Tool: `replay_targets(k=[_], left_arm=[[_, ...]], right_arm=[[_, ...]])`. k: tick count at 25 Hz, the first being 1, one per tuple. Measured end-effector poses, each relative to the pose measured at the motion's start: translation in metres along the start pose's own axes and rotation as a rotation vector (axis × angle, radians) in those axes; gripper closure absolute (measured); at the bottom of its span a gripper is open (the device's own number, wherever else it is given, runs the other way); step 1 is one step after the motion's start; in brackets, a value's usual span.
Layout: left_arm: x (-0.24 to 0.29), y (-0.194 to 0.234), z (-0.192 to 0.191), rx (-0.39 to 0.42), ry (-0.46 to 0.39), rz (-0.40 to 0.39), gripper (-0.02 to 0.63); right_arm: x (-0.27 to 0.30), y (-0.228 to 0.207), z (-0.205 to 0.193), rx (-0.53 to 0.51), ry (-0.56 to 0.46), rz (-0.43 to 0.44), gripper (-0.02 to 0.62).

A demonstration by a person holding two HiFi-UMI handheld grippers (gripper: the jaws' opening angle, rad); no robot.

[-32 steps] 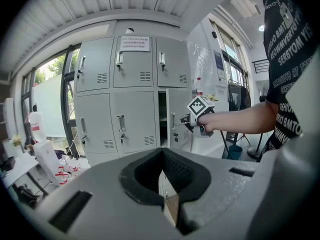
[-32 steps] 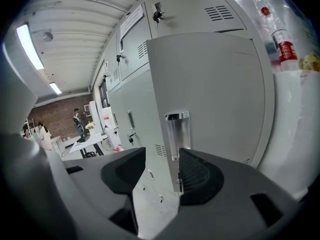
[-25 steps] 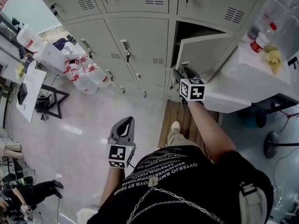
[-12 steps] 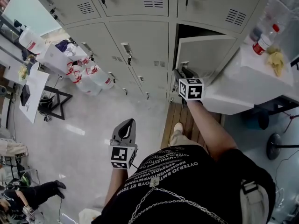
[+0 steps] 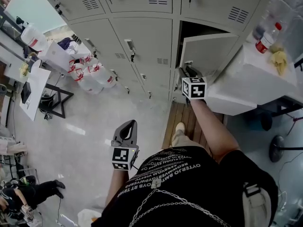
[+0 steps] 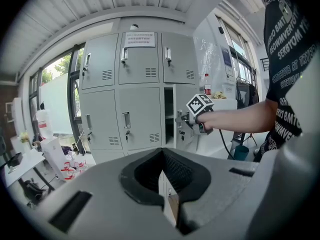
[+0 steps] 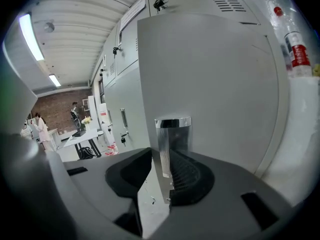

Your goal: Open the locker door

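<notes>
One grip set: door handle (image 7: pixel 172 134) in right gripper (image 5: pixel 185 72), jaws just closing. Left gripper (image 5: pixel 129 124) pinched together, empty. Locker door (image 5: pixel 208 51) ajar; next, steady outward pull.

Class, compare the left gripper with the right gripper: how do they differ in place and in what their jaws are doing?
The right gripper is up at the ajar door; the left gripper is held back beside the person, away from the lockers. The right gripper's jaws have just been closing and clamp the door's handle; the left gripper's jaws are together, holding nothing. Both carry a marker cube.
</notes>
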State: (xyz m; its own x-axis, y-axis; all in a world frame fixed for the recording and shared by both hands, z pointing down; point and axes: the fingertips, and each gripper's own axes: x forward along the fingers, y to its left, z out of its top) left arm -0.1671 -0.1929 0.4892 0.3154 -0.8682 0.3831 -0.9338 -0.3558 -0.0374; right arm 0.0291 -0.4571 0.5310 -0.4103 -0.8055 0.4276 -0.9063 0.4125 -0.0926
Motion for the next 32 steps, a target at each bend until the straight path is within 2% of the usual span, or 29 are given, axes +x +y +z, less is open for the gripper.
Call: replay_targets(k=[7, 13, 16, 18, 27, 32], left_arm=[[-0.004, -0.012, 0.008, 0.034, -0.024, -0.043, 0.606], [-0.006, -0.031, 0.004, 0.069, -0.034, -0.108, 0.606], [-0.009, -0.041, 0.006, 0.077, -0.035, -0.135, 0.606], [-0.012, -0.045, 0.003, 0.087, -0.042, -0.149, 0.606], [-0.035, -0.060, -0.008, 0.093, -0.051, -0.198, 0.606], [-0.040, -0.064, -0.008, 0.105, -0.063, -0.220, 0.606]], right_arm=[[-0.041, 0.003, -0.020, -0.002, 0.005, 0.020, 0.482], [-0.078, -0.006, -0.040, 0.067, 0.006, 0.022, 0.461], [-0.095, -0.016, -0.048, 0.082, 0.013, 0.000, 0.417], [-0.106, -0.020, -0.051, 0.078, 0.017, -0.015, 0.414], [-0.154, -0.034, -0.072, 0.086, 0.001, -0.131, 0.491], [-0.179, -0.052, -0.082, 0.096, 0.001, -0.195, 0.492]])
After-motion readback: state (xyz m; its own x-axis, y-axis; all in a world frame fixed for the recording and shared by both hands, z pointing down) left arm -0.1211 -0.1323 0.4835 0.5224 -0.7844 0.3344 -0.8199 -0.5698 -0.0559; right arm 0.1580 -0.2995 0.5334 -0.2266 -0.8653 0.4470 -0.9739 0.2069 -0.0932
